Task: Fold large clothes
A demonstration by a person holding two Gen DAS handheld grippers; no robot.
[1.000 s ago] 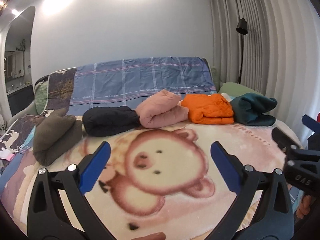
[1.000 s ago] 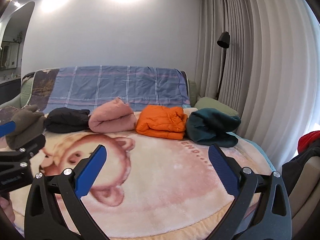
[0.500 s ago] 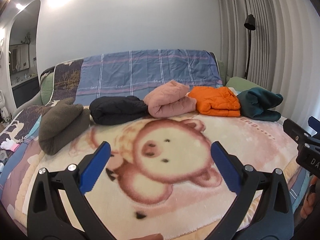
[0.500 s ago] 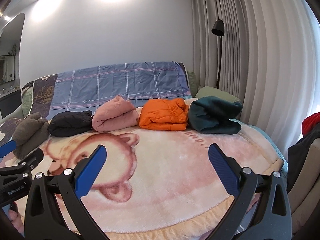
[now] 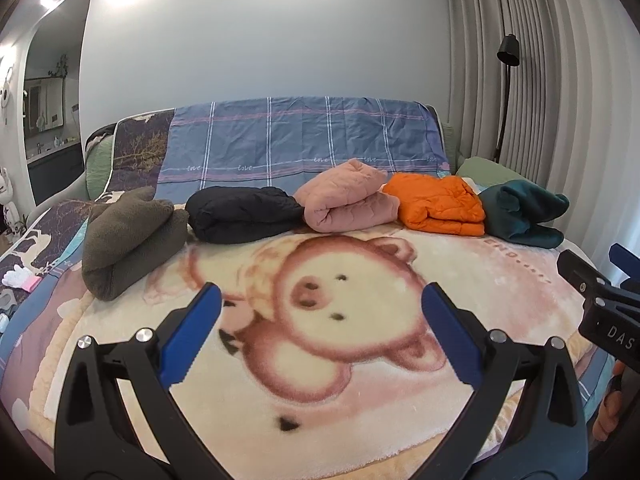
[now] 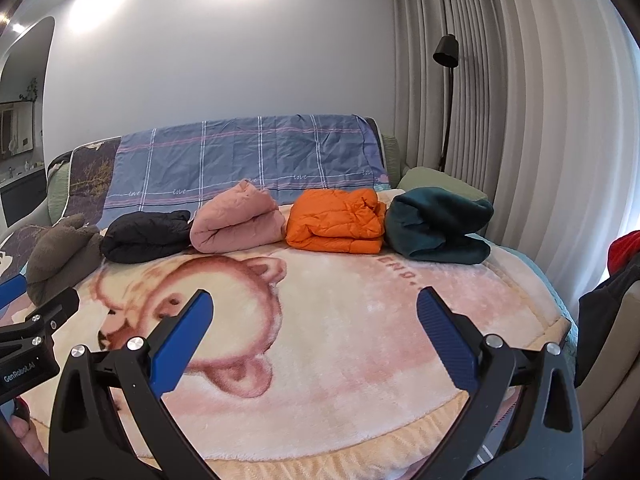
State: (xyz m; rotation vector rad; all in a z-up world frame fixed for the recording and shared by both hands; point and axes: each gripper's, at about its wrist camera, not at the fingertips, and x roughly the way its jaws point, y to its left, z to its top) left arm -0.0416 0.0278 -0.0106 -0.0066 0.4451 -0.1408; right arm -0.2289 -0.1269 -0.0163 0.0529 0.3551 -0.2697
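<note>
Several folded garments lie in a row across the far side of the bed: an olive fleece (image 5: 128, 236), a black jacket (image 5: 244, 219), a pink quilted one (image 5: 348, 196), an orange puffer (image 5: 438, 204) and a teal fleece (image 5: 524, 216). They also show in the right wrist view: olive fleece (image 6: 60, 256), black jacket (image 6: 146, 236), pink one (image 6: 236, 220), orange puffer (image 6: 338, 220), teal fleece (image 6: 438, 224). My left gripper (image 5: 320, 336) and right gripper (image 6: 314, 336) are both open and empty, held above the near part of the pig-print blanket (image 5: 320, 280).
A blue plaid sheet (image 5: 296, 140) covers the headboard. Curtains (image 6: 520, 120) and a black floor lamp (image 6: 446, 52) stand to the right. Dark and red clothes (image 6: 616, 280) lie on a chair at the right edge. Small white and pink items (image 5: 20, 280) lie at the bed's left edge.
Both grippers have pulled back and lifted a little, so more of the blanket shows. Both stay open and empty. The garments have not moved.
</note>
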